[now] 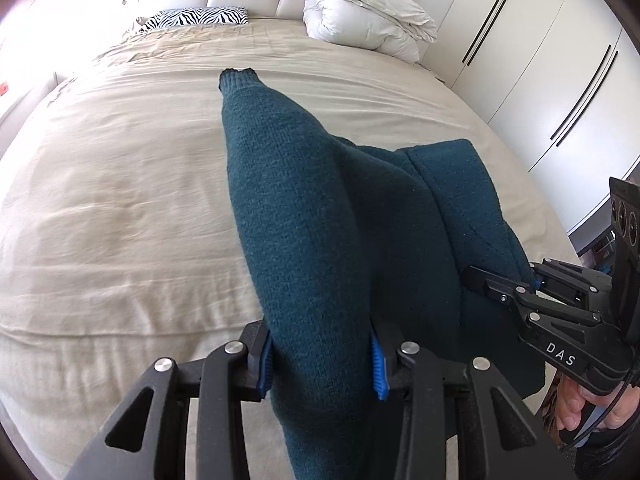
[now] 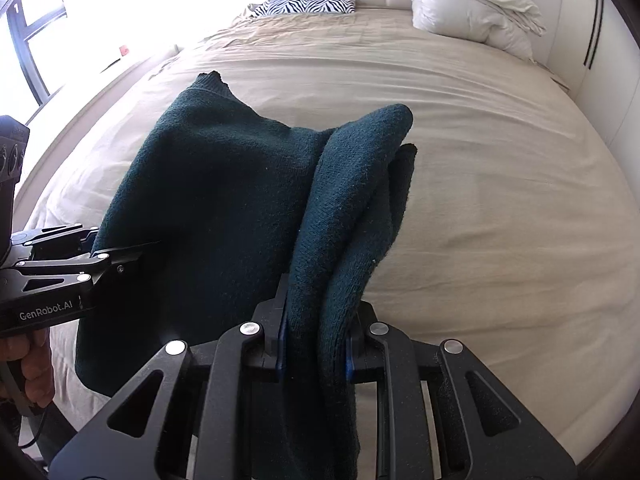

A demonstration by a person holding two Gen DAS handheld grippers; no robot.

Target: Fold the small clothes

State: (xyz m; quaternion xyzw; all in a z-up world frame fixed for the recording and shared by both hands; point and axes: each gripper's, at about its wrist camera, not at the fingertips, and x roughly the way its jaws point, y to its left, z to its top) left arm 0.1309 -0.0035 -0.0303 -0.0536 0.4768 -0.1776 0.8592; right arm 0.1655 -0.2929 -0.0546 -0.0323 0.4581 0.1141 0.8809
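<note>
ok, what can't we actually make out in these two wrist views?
- Lower part of the teal sweater: both views, cut off by the bottom edge and the left hand-held gripper and right hand-held gripper.
- Which garment parts are pinched: hidden between the blue pads.
- Window side of the bed: overexposed.

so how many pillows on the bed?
1: a zebra pillow at the head of the bed, left side. The white bundle on the right looks like a folded duvet; more may hide behind.
</note>
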